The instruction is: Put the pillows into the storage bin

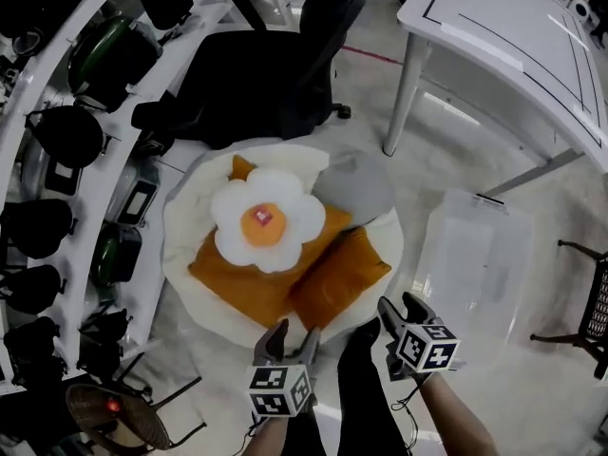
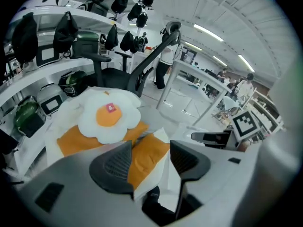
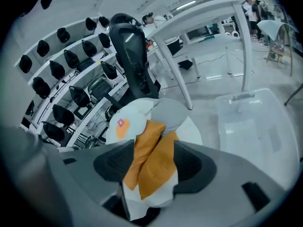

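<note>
Fried-egg pillow (image 1: 266, 221) centre frame, lying on orange pillows (image 1: 337, 278) over a white cushion (image 1: 185, 245). Grey pillow (image 1: 356, 183) at pile's upper right. Clear storage bin (image 1: 475, 264) right of pile. Left gripper (image 1: 293, 338) and right gripper (image 1: 400, 307) bottom centre, jaws apart.

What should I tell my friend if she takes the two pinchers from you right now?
Left gripper: open, holding nothing, at the near edge of the pile.
Right gripper: open, empty, beside it.
Pillows: flower pillow on top of the orange pillows, grey pillow behind, all on the white cushion on the floor.
Storage bin: right of the pile, looks empty.
Done: no pillow in the bin.
Left: carry every pillow over into it.
</note>
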Demonstrator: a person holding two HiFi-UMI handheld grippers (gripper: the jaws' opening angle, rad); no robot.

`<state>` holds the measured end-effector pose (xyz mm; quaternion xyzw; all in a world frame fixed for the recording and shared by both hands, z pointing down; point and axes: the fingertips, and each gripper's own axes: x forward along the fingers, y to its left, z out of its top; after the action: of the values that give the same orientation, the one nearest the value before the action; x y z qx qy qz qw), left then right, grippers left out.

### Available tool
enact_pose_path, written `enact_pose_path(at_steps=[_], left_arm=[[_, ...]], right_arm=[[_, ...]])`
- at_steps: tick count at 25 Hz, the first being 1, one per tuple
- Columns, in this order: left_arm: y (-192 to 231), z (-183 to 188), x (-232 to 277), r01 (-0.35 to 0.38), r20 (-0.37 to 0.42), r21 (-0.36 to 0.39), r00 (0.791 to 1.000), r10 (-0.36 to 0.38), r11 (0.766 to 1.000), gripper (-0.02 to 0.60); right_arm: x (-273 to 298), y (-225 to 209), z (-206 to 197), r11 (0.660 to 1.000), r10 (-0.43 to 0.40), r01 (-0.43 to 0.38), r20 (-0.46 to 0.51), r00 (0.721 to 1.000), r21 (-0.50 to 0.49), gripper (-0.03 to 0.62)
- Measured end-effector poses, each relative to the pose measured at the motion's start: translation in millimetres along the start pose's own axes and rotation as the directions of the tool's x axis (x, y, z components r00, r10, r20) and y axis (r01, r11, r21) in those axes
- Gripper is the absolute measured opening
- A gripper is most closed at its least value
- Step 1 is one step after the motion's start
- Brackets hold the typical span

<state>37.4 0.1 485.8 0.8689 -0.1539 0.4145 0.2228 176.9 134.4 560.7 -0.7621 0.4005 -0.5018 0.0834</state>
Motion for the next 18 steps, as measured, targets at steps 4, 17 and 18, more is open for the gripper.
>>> enact_pose_path(at_steps=[4,17,18], left_arm=[[5.6,-13.3,24.6,-0.021,-0.015,-0.035,1.000,0.021,0.999,0.247],[30.1,-37.7,85.1,-0.063,-0.023,-0.101,0.998,0.061,0.993,0.247],[31.9,-39.9,88.9,-0.065,-0.026,-0.107,0.998,0.062,0.992,0.247]], right_arm=[[33.6,-16.9,-9.0,1.000,0.009,-0.009,-0.041,0.999,-0.009,0.250],[120.8,-65.7,-54.5,0.998,-0.016,0.023,-0.139,0.990,0.050,0.285],[126.0,-69.4,-55.3,0.998,-0.019,0.027,-0.141,0.990,0.052,0.292]])
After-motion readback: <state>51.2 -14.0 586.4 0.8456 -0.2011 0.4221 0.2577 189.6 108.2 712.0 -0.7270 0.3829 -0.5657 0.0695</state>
